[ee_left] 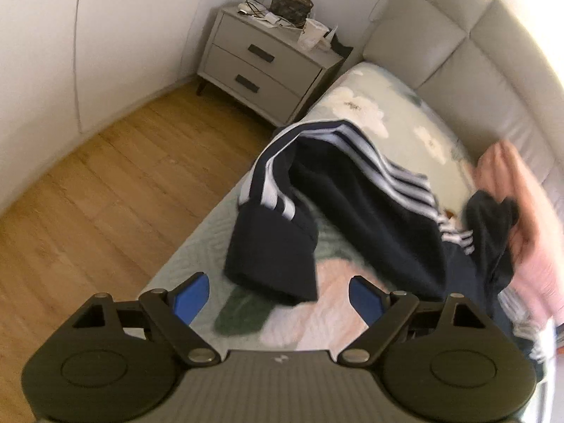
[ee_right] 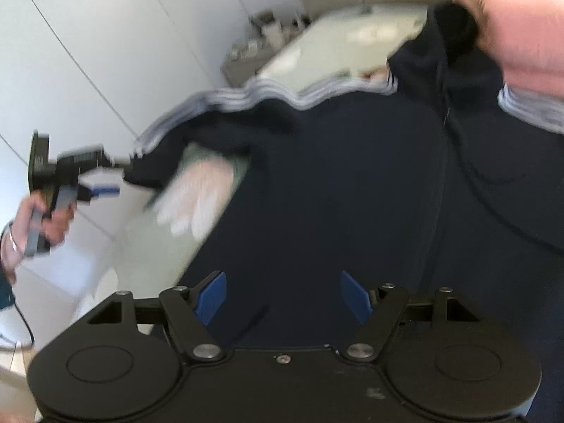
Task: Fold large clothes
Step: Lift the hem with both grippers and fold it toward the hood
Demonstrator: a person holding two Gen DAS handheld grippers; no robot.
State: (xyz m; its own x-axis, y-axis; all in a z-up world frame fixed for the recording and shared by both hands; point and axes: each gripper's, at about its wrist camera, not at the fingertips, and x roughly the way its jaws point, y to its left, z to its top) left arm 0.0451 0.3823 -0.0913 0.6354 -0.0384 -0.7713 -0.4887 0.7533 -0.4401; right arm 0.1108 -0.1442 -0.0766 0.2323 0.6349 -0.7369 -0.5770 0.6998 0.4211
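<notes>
A dark navy jacket point(ee_left: 356, 190) with white stripes along the sleeve lies rumpled on the bed point(ee_left: 398, 112); its cuff end point(ee_left: 271, 257) rests just beyond my left gripper. My left gripper point(ee_left: 278, 296) is open and empty, above the bed's near edge. My right gripper point(ee_right: 283, 298) is open and empty, hovering over the jacket's dark body point(ee_right: 338, 183). In the right wrist view the left gripper point(ee_right: 102, 181) shows at the left, open, close to the sleeve end point(ee_right: 148, 172). The right wrist view is blurred.
A grey two-drawer nightstand point(ee_left: 261, 67) with a bag and clutter stands by the bed's head. A padded headboard point(ee_left: 476, 56) runs along the right. Wooden floor point(ee_left: 105, 176) lies left of the bed. A pink garment point(ee_left: 528, 211) lies at the right. White wardrobe doors point(ee_right: 88, 53) stand behind.
</notes>
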